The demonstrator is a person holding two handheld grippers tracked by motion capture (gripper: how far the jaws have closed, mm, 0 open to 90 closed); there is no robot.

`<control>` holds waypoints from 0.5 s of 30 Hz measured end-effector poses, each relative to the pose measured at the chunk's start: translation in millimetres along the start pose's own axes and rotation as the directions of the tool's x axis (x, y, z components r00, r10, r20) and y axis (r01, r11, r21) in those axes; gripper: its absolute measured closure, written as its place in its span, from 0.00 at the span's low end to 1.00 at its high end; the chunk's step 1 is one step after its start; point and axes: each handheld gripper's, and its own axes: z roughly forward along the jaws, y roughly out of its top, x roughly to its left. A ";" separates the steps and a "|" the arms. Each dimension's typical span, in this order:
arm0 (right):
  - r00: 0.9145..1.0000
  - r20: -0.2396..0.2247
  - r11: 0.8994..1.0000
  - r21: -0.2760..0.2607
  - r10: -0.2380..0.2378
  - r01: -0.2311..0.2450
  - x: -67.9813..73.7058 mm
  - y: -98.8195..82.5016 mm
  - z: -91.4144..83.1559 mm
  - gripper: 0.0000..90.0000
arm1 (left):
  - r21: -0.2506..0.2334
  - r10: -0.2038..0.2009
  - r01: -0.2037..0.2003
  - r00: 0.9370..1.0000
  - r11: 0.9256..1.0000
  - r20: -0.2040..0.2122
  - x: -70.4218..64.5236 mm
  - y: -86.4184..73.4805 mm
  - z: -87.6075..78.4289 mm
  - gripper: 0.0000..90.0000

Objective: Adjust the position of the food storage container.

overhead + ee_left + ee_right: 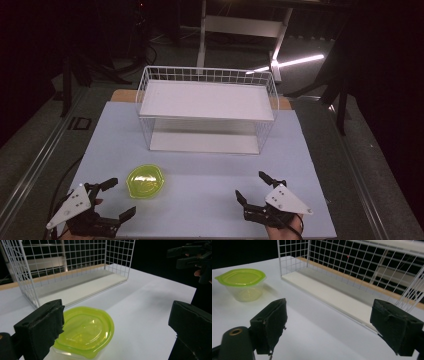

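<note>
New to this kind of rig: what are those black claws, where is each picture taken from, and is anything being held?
A person holds a two-jaw tool in each hand: the left hand-held gripper and the right hand-held gripper. One picture looks down from above the table; the other two come from cameras riding on each tool, looking along its jaws. On the white table stand a white wire rack with two shelves and a small clear container with a green lid. Both sets of jaws stand open, and nothing is held.

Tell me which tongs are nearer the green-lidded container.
Left. The left tongs sit open right beside the green-lidded container, at its near-left; the right tongs, also open, are well off to its right.
</note>
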 end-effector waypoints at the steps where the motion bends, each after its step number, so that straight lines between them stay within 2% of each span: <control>1: 1.000 -0.004 1.000 -0.004 0.004 -0.004 0.0 0.7 -0.3 0.16 | 0.001 0.005 -0.005 1.000 1.000 0.000 -0.8 2.9 0.4 0.01; 6: 1.000 -0.015 1.000 -0.015 0.021 -0.022 1.0 2.3 0.1 0.16 | 0.014 -0.007 0.007 1.000 1.000 -0.015 -0.5 6.6 0.9 0.01; 8: 1.000 -0.012 1.000 -0.010 0.011 -0.011 2.2 3.5 1.4 0.16 | 0.049 -0.015 0.016 1.000 0.999 -0.027 0.9 5.5 2.2 0.01; 10: 1.000 -0.015 1.000 -0.011 0.006 -0.006 2.5 5.2 2.2 0.16 | 0.090 0.005 0.000 0.999 0.996 -0.054 0.8 3.2 3.4 0.01; 11: 1.000 -0.020 1.000 -0.019 0.009 -0.009 2.8 6.3 2.2 0.16 | 0.109 0.006 0.000 0.999 0.994 -0.052 1.1 1.4 4.2 0.01; 12: 1.000 -0.024 1.000 -0.025 0.009 -0.010 2.8 7.3 2.6 0.16 | 0.127 0.005 0.002 0.999 0.992 -0.052 1.8 -0.6 4.4 0.01; 14: 1.000 -0.027 1.000 -0.027 0.010 -0.011 3.5 8.0 3.0 0.16 | 0.189 0.002 0.017 0.995 0.982 -0.099 4.0 -5.2 6.5 0.03; 15: 1.000 -0.027 1.000 -0.027 0.010 -0.011 3.5 8.0 3.0 0.16 | 0.189 0.002 0.017 0.995 0.982 -0.099 4.0 -5.2 6.5 0.05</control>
